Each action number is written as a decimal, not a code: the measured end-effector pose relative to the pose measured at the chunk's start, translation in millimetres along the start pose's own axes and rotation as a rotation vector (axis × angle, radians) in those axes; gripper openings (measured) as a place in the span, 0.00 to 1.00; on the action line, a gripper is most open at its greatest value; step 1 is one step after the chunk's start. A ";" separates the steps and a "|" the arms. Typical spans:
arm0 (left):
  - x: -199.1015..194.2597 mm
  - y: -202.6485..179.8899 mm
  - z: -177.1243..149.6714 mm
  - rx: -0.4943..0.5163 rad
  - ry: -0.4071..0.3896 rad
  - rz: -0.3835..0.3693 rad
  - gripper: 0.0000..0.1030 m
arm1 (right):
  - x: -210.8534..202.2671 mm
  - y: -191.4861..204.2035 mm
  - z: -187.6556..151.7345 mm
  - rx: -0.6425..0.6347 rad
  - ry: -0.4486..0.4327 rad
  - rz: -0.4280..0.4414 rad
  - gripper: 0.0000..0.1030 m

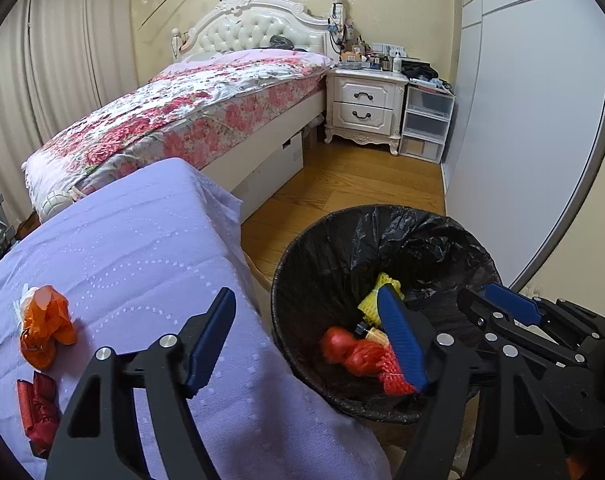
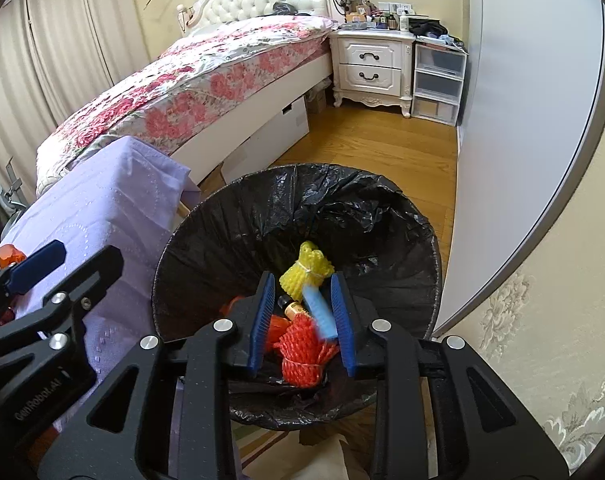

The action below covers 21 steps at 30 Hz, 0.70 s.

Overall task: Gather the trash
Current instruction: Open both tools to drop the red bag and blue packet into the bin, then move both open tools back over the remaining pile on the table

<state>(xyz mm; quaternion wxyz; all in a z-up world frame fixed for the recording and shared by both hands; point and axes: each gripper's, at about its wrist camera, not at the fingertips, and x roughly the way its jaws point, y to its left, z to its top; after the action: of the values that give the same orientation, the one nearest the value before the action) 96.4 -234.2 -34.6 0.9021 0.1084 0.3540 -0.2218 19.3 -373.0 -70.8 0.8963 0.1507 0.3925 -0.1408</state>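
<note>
**Both drops made over the bin; more trash waits on the desk**

Fingers of the left gripper (image 1: 308, 342) stand wide apart, empty. Those of the right gripper (image 2: 303, 325) are parted too, a blurred light-blue piece (image 2: 319, 312) loose between them above the bin (image 2: 382, 216). Red netting (image 2: 306, 354) and yellow netting (image 2: 306, 266) lie inside. Next, I judge: reach back to the desk (image 1: 142, 248) for the orange wrapper (image 1: 46, 326) and red wrapper (image 1: 38, 412).
</note>
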 end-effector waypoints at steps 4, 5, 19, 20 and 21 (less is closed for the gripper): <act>-8.9 10.9 -1.3 -0.026 -0.003 0.012 0.71 | -3.2 1.8 -0.6 -0.002 0.001 -0.001 0.30; -11.8 15.0 -2.3 -0.033 -0.004 0.018 0.71 | -4.6 3.1 -1.2 -0.004 0.000 0.001 0.32; -60.1 70.3 -24.8 -0.121 -0.023 0.115 0.71 | -25.0 56.7 -18.1 -0.100 -0.002 0.083 0.33; -63.5 75.0 -26.6 -0.127 -0.025 0.121 0.71 | -27.1 61.9 -18.8 -0.110 -0.004 0.089 0.33; -68.0 80.8 -28.6 -0.137 -0.027 0.130 0.71 | -29.3 68.0 -19.8 -0.121 -0.006 0.096 0.34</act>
<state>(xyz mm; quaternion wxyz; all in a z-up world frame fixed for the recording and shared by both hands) 73.8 -131.2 -5.5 0.9246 0.0662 0.3482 -0.1396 12.3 -299.3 -50.9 0.9107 0.1147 0.3899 -0.0740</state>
